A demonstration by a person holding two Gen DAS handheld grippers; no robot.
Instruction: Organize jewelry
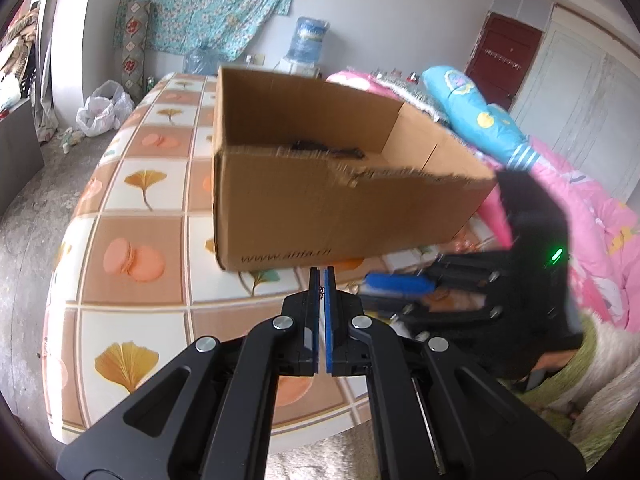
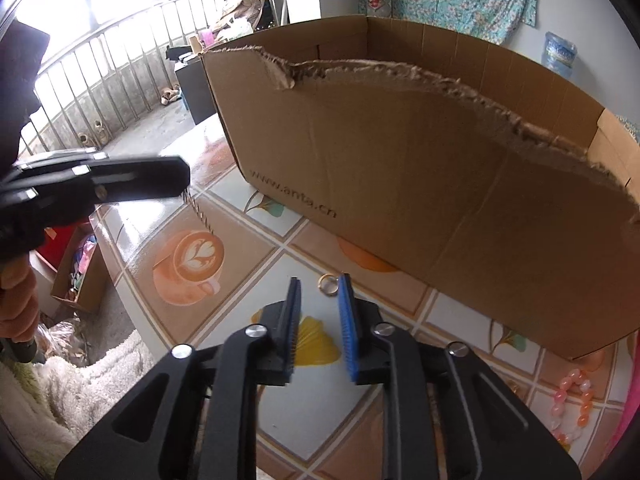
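Left gripper (image 1: 320,276): jaws clenched on thin twisted chain (image 2: 199,212), bound for brown cardboard box (image 1: 320,216). Right gripper (image 2: 319,292): jaws released, approaching gold ring (image 2: 329,283) on tiled worktop (image 2: 256,248).

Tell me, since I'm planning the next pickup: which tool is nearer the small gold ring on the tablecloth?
Right. The right tool hangs open just before the small gold ring; the left tool is off to the side, shut.
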